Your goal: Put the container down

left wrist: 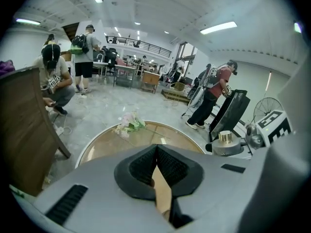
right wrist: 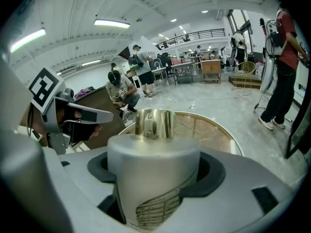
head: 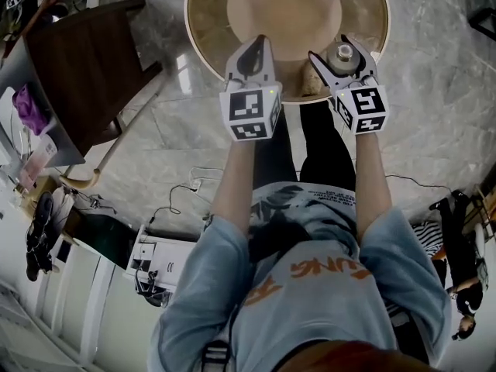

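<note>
The room is a large open hall with a white ceiling, strip lights and a pale marble floor (head: 434, 91). Several people stand or crouch in the background. A round table (head: 209, 22) with a glossy golden-brown top and a pale rim stands in front of the person. A dark brown wooden piece of furniture (head: 85, 68) stands on the floor to its left. A small bunch of flowers (left wrist: 127, 125) lies on the far part of the table.

Both grippers are held side by side over the table's near edge. The left gripper (left wrist: 156, 149) has its fingers (left wrist: 141, 166) closed, tips meeting, with nothing between them. The right gripper (right wrist: 155, 178) has its fingers (right wrist: 214, 174) clamped on the sides of a grey cylindrical container (right wrist: 153, 154), upright, with a gold cap (right wrist: 154, 124). Whether its base touches the table cannot be told.
</note>
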`<act>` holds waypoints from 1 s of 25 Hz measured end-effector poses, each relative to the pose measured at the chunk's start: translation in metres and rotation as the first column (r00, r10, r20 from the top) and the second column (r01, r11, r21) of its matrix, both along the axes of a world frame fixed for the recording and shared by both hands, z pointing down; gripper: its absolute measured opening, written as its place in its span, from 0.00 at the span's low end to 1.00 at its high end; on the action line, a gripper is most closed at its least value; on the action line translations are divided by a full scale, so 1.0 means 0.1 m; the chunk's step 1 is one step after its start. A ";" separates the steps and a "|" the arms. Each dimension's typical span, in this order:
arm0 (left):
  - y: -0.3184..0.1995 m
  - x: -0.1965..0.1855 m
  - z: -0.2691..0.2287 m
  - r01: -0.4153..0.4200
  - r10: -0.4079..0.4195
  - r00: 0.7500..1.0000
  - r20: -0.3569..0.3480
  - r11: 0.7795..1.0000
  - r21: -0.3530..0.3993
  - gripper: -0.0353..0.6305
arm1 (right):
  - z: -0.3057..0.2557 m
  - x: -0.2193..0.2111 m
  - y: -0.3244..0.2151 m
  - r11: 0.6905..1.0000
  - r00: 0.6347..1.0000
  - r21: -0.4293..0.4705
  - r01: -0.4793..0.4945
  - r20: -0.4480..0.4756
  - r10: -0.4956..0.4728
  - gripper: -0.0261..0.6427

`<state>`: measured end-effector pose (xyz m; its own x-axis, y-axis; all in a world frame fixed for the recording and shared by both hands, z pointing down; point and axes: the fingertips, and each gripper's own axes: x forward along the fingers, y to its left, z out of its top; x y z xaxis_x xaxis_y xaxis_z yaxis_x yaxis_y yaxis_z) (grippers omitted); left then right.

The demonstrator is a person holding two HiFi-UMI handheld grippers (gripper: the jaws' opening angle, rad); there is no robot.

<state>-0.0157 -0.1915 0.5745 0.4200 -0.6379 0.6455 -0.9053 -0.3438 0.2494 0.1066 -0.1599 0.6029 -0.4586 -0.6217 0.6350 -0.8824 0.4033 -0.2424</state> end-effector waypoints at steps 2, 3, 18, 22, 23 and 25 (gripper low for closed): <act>0.00 -0.04 0.18 -0.002 0.002 1.000 -0.001 1.000 -0.017 0.09 | 0.19 0.00 0.02 0.999 1.000 -0.023 -0.022 -0.010 0.022 0.58; 0.00 -0.06 0.27 -0.002 0.002 1.000 -0.001 1.000 -0.024 0.09 | 0.29 0.01 0.02 0.999 0.999 -0.033 -0.027 -0.019 0.026 0.58; -0.26 -0.11 1.04 -0.025 0.025 1.000 -0.001 0.997 -0.067 0.09 | 1.11 -0.25 -0.39 1.000 0.996 -0.009 -0.008 -0.092 0.007 0.58; -0.43 -0.14 1.14 -0.027 0.027 1.000 -0.010 0.997 -0.068 0.09 | 1.18 -0.32 -0.73 0.999 0.997 0.016 -0.032 -0.072 0.033 0.58; -0.48 -0.16 1.15 -0.027 0.026 1.000 -0.014 0.997 -0.068 0.09 | 1.19 -0.34 -0.81 0.999 0.997 0.020 -0.035 -0.073 0.037 0.58; -0.56 -0.21 1.19 -0.026 0.025 1.000 -0.018 0.997 -0.069 0.09 | 1.22 -0.38 -0.98 0.999 0.996 0.029 -0.037 -0.081 0.040 0.58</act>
<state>-0.0364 -0.2479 0.6933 0.4467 -0.5811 0.6803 -0.8920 -0.3482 0.2883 0.0686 -0.2577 0.7252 -0.3818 -0.6554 0.6516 -0.9136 0.3742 -0.1589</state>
